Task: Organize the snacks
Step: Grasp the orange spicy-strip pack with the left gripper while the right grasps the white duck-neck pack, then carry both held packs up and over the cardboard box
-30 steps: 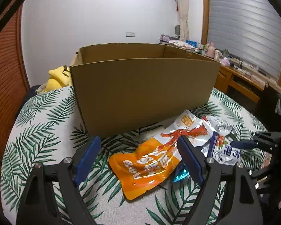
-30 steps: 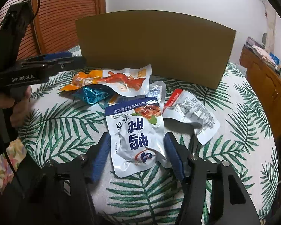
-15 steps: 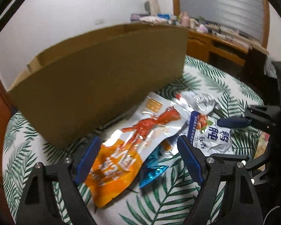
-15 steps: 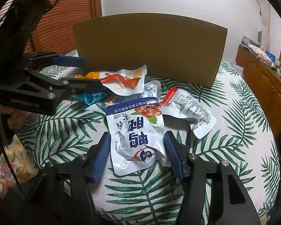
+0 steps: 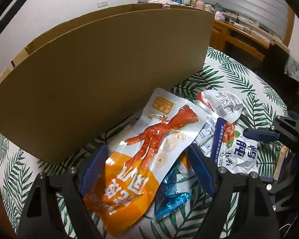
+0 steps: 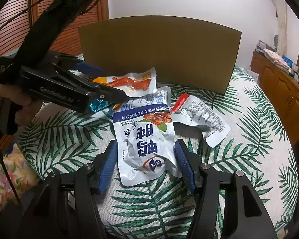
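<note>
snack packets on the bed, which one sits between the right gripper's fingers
The white and blue packet with large blue characters; it lies between the right gripper fingers. The orange chicken-foot packet lies farther back, near the cardboard box.

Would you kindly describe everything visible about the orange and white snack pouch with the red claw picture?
The orange and white pouch is a glossy, flat plastic packet: white upper part with a red claw picture and an orange label, orange lower part with white characters. It looks sealed. It lies slantwise on the leaf-print cloth, its top near the cardboard box, overlapping a blue foil packet. The left gripper straddles it with open jaws, not clamped.
</note>
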{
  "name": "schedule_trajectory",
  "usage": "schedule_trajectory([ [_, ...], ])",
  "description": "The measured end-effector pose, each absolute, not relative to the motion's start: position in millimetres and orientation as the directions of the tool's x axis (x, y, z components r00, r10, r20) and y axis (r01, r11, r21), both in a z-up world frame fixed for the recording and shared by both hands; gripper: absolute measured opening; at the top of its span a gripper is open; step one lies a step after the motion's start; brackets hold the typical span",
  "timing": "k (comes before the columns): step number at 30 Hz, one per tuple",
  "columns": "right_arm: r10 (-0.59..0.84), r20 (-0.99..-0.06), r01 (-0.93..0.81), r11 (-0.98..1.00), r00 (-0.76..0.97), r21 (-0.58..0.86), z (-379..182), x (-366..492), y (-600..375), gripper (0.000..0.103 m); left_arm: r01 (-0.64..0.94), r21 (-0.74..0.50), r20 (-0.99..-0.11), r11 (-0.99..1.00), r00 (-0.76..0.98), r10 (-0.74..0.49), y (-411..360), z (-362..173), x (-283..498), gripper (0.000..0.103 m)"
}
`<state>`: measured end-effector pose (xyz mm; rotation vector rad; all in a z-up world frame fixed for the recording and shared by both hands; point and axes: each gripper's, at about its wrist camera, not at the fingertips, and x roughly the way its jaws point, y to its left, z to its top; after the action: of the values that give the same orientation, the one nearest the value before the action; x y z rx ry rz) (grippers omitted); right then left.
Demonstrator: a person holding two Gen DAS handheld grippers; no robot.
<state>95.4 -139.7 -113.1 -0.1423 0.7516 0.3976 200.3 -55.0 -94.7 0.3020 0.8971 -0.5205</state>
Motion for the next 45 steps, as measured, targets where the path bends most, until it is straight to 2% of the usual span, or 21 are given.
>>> schedule_trajectory([
  [8, 0.299, -0.686, -0.397, 0.918, 0.663, 0.016, -113.3, 95.3, -139.4, 0.06, 0.561, 0.074, -0.81, 0.825, 0.516, -0.279, -63.0, -95.7, 199.2, 0.08],
  [10, 0.298, -0.684, -0.395, 0.918, 0.666, 0.016, -113.6, 94.8, -139.4, 0.06, 0.564, 0.084, -0.802, 0.822, 0.528, -0.28, -65.0, -95.3, 198.1, 0.062],
  [12, 0.299, -0.683, -0.395, 0.919, 0.666, 0.017, -113.7, 94.1, -140.0, 0.06, 0.575, 0.081, -0.803, 0.814, 0.522, -0.288, -65.9, -93.3, 197.0, 0.022],
  [13, 0.299, -0.683, -0.395, 0.919, 0.666, 0.017, -113.6, 94.1, -139.7, 0.06, 0.582, 0.063, -0.814, 0.811, 0.499, -0.296, -66.0, -94.4, 196.3, 0.022],
  [16, 0.297, -0.687, -0.394, 0.919, 0.664, 0.016, -113.8, 94.3, -140.0, 0.06, 0.583, 0.126, -0.809, 0.803, 0.528, -0.257, -69.3, -96.9, 187.1, 0.019],
  [31, 0.288, -0.712, -0.398, 0.917, 0.64, 0.012, -111.7, 103.7, -137.2, 0.06, 0.526, 0.038, -0.685, 0.849, 0.633, -0.361, -31.5, -54.7, 153.9, 0.013],
  [45, 0.326, -0.691, -0.385, 0.92, 0.645, 0.074, -103.9, 98.3, -146.3, 0.057, 0.493, -0.012, -0.614, 0.87, 0.683, -0.395, -3.7, -28.5, 133.3, 0.013],
])
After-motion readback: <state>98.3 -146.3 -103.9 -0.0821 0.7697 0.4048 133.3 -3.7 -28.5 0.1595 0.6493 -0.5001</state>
